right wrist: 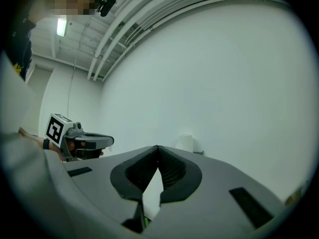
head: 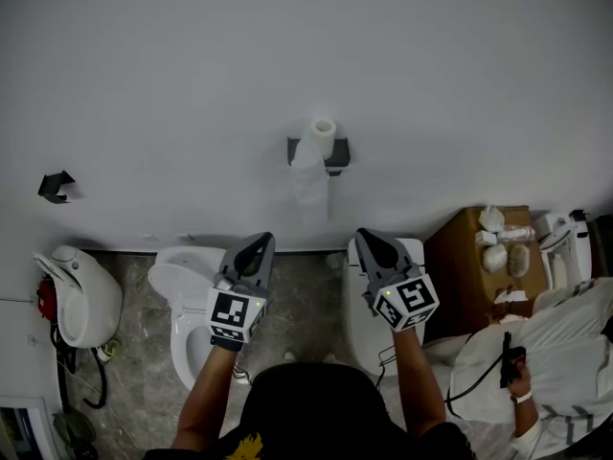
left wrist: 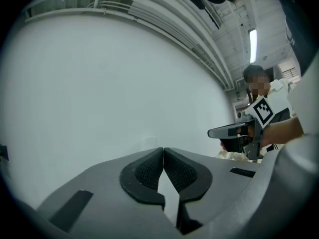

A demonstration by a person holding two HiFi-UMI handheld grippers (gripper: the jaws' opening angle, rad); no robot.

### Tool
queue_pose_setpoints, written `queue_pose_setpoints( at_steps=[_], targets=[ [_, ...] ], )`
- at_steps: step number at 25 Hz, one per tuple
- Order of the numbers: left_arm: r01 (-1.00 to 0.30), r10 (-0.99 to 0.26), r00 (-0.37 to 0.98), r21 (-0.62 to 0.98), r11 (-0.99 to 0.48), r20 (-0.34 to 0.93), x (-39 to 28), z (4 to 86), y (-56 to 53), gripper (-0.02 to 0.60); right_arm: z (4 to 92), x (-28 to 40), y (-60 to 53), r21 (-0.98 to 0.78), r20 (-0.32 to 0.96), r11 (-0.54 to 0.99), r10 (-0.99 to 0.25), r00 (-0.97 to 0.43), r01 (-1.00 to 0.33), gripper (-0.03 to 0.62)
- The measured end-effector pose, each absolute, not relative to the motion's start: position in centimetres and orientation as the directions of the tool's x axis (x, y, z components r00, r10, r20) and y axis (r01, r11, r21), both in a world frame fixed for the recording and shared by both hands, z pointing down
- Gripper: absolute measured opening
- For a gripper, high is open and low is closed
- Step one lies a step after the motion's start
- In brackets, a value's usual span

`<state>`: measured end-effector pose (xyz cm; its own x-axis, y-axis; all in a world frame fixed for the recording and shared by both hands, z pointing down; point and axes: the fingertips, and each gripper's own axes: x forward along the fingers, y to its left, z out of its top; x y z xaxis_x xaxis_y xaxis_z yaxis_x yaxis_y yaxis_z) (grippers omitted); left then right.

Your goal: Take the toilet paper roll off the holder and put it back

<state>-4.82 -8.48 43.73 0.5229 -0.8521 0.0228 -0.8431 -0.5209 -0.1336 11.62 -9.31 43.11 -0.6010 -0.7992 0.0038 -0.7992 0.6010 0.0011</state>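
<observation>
A white toilet paper roll (head: 321, 134) stands on a dark wall holder (head: 334, 153), with a loose strip of paper (head: 310, 192) hanging down the white wall. The roll (right wrist: 186, 142) also shows small and far off in the right gripper view. My left gripper (head: 260, 241) is shut with nothing in it, held level below and left of the roll; its pads (left wrist: 149, 170) meet at the tips. My right gripper (head: 367, 237) is shut and empty too, below and slightly right of the roll. Both stand well short of the wall.
Below the grippers are a white toilet (head: 187, 300) and a second white fixture (head: 369, 319) on a grey stone floor. A brown box (head: 474, 252) carrying small items stands at the right, next to a person in white (head: 556, 353). A white urinal-like fixture (head: 81, 295) is at the left.
</observation>
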Motion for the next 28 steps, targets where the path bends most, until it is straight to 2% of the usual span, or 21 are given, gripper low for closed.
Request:
queue_pose_setpoints(
  at_steps=[28],
  targets=[
    [-0.858,-0.867,0.498,-0.137,-0.495,0.018,-5.9,43.0,-7.8,0.018,43.0,11.7,-8.8,0.038,0.023,0.598,-0.802,-0.597,-0.801,0.000]
  ],
)
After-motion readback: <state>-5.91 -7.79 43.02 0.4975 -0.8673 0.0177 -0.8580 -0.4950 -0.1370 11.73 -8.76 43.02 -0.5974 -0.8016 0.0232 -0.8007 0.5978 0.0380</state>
